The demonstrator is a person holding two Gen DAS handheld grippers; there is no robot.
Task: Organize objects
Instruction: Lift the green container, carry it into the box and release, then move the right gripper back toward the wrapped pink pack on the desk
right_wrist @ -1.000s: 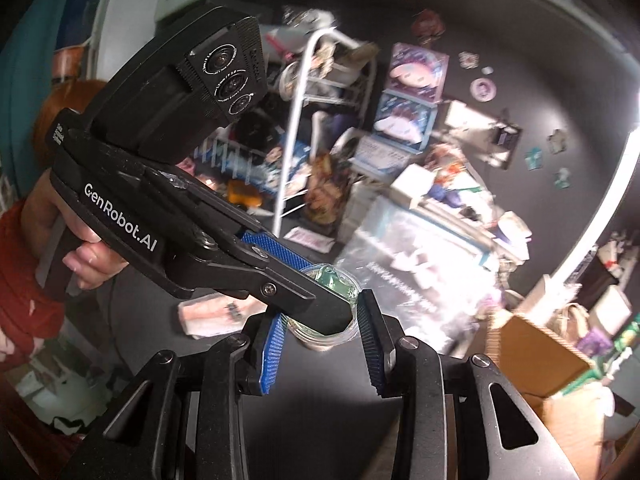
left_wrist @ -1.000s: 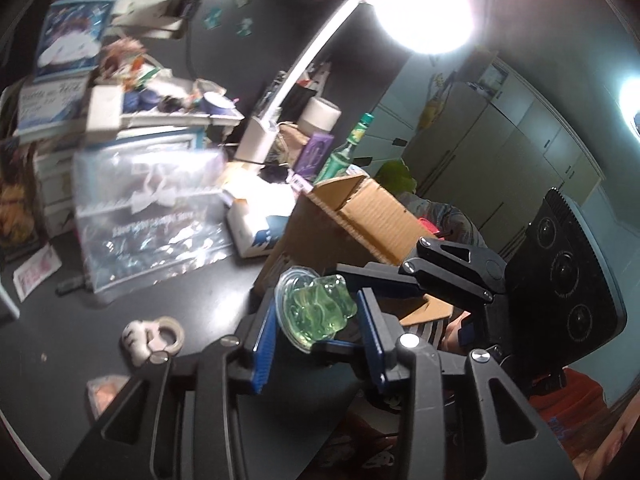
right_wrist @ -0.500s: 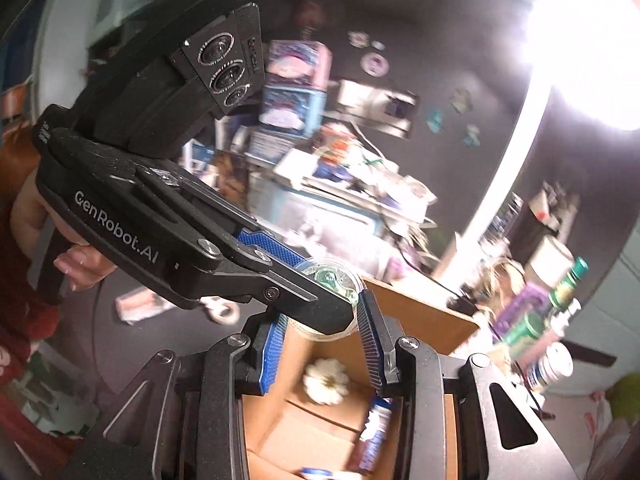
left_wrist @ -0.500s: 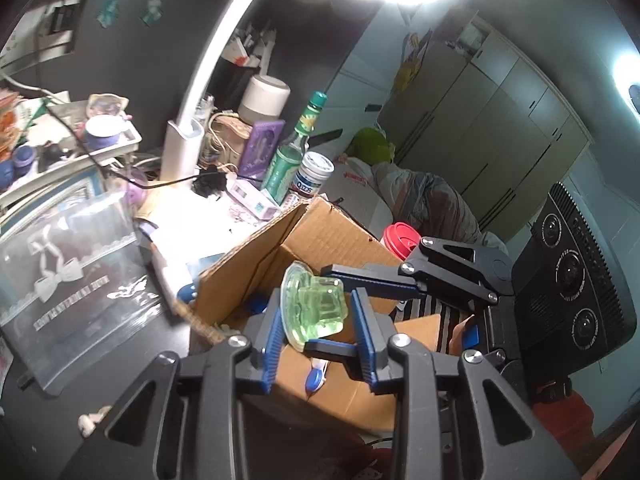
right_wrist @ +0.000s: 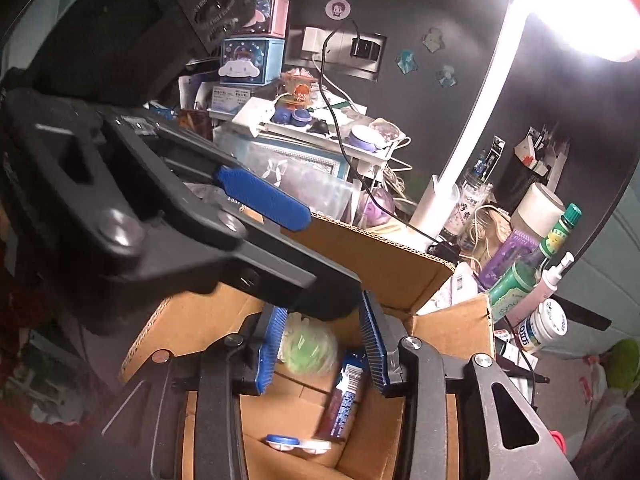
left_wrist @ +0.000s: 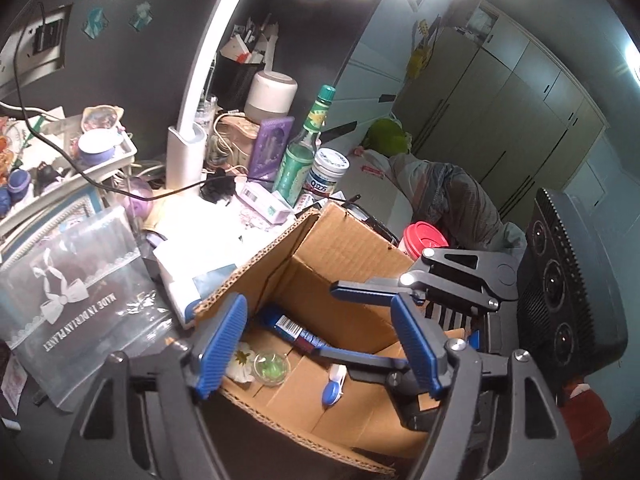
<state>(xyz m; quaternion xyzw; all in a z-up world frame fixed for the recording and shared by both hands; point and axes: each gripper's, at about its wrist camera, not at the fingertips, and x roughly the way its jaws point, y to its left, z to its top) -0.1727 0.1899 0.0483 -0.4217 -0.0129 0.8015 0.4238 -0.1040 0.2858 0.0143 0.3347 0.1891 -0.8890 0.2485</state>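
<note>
Above the corrugated cardboard box (left_wrist: 344, 264), left gripper (left_wrist: 320, 344) fingers were opening, empty; right gripper (right_wrist: 324, 344) opening, round clear green-filled cup (left_wrist: 272, 368) inside box.

Box (left_wrist: 344, 248): brown corrugated cardboard, matt, raw fluted edges.
Left gripper (left_wrist: 320, 344), lower centre: black matt plastic, blue ribbed pads (left_wrist: 222, 344), shiny metal screws.
Cup (left_wrist: 272, 368) in box: clear glossy plastic, green content.
Pouch (left_wrist: 72, 304), left: transparent glossy film, creased.
Bottle (left_wrist: 302, 152), upper centre: green glass, glossy, paper label.
Jar (left_wrist: 328, 172) beside: white smooth plastic.
Lamp (left_wrist: 188, 148): white smooth plastic.
Desk (left_wrist: 24, 440), lower left: dark, matt.
</note>
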